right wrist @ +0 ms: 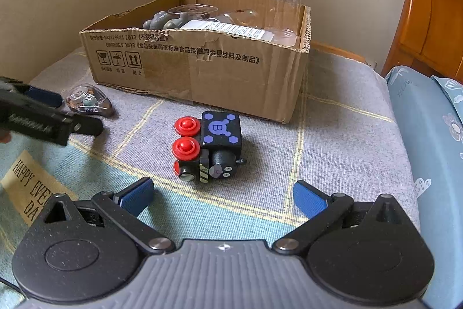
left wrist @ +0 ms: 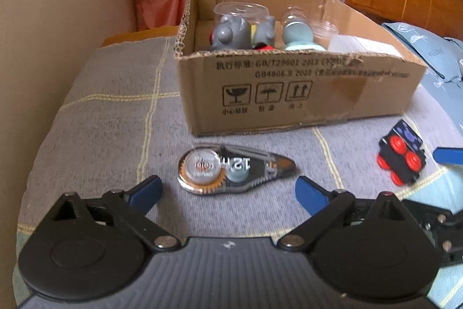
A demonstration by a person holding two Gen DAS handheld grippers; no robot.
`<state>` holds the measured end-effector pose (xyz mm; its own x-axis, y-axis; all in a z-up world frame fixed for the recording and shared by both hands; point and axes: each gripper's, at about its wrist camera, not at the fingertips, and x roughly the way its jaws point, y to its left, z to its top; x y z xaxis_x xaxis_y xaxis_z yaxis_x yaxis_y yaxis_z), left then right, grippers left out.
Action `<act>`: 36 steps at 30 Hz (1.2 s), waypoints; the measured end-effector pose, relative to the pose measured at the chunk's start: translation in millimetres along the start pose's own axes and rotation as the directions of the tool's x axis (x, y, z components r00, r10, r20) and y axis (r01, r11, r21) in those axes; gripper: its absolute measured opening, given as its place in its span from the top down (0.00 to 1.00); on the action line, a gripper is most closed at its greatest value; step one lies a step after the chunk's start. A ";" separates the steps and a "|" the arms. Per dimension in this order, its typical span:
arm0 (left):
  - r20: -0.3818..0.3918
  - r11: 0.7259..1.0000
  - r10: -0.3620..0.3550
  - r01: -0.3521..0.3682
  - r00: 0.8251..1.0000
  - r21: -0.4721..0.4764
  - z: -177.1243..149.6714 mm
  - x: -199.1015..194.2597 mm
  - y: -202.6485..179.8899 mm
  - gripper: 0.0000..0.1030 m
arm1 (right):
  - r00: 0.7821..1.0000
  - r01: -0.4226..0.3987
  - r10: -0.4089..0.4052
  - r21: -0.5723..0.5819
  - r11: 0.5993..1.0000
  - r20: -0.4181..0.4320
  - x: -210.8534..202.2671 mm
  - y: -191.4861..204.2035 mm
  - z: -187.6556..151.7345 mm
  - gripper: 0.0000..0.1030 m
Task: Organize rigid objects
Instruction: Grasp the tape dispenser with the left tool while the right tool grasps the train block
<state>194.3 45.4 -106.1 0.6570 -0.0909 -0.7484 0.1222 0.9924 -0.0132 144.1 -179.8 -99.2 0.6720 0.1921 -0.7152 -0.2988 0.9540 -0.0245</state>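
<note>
Both grippers sit low over the bed with their blue pads spread wide and nothing between them. On my left wrist feed, the left gripper (left wrist: pixel 228 190) faces a clear correction tape dispenser (left wrist: pixel 234 174) that lies flat on the grey checked blanket (left wrist: pixel 110 112), just ahead of the fingertips and roughly centred between them; I see no contact with either pad. On my right wrist feed, the right gripper (right wrist: pixel 222 199) points at a small black toy train (right wrist: pixel 212 145) with red wheels and a purple "B" on its top block. It rests on the blanket a little ahead of the open fingers, untouched, its red wheels toward my left.

Behind both items stands an open cardboard box (right wrist: pixel 231 77), its near wall close to the dispenser and the train. Inside I can make out a grey figure (left wrist: pixel 231 34) under a clear plastic dome, a pale green figure (left wrist: pixel 298 34) beside it, and some clear plastic packaging with a white label (right wrist: pixel 231 29) toward the right end. The train shows at the right of the left feed (left wrist: pixel 400 157), well apart from the dispenser, and the left gripper's dark body reaches in from the left edge of the right feed (right wrist: pixel 43 118), next to the dispenser (right wrist: pixel 88 102). A blue patterned pillow (right wrist: pixel 428 135) lies along the right side.
</note>
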 end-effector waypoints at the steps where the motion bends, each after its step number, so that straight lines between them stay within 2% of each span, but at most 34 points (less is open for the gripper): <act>1: 0.006 1.000 0.000 0.000 1.000 0.002 0.7 1.2 -0.4 0.05 | 1.000 -0.002 0.002 -0.003 1.000 0.000 0.2 0.0 0.2 0.00; 16: 0.016 1.000 0.015 -0.015 1.000 -0.011 6.6 6.7 -3.4 0.05 | 0.993 -0.120 0.120 -0.121 0.985 -0.011 22.7 3.8 24.6 0.00; 23: 0.013 1.000 0.020 -0.020 1.000 -0.014 8.6 8.2 -4.6 0.06 | 0.991 -0.136 0.135 -0.140 0.981 -0.018 28.4 5.8 31.5 0.00; 26: 0.009 1.000 0.013 -0.013 1.000 -0.010 8.9 6.5 -4.6 0.09 | 0.991 -0.133 0.132 -0.138 0.981 -0.017 28.6 6.2 31.9 0.00; 27: 0.007 1.000 0.010 -0.010 1.000 -0.007 8.8 5.7 -4.9 0.11 | 0.991 -0.135 0.133 -0.136 0.981 -0.020 28.4 6.2 32.3 0.01; 32: 0.003 1.000 -0.011 0.011 1.000 0.014 7.7 2.6 -4.8 0.13 | 0.990 -0.143 0.141 -0.150 0.978 -0.022 24.4 6.9 34.8 0.17; 36: 0.004 0.999 -0.020 0.020 1.000 0.024 7.3 2.0 -3.9 0.13 | 0.991 -0.133 0.131 -0.154 0.979 -0.022 23.8 7.0 36.5 0.23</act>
<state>200.6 40.7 -102.7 0.6576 -0.1114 -0.7451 0.1535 0.9881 -0.0122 182.7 -160.2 -90.9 0.6123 0.3106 -0.7271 -0.4861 0.8731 -0.0364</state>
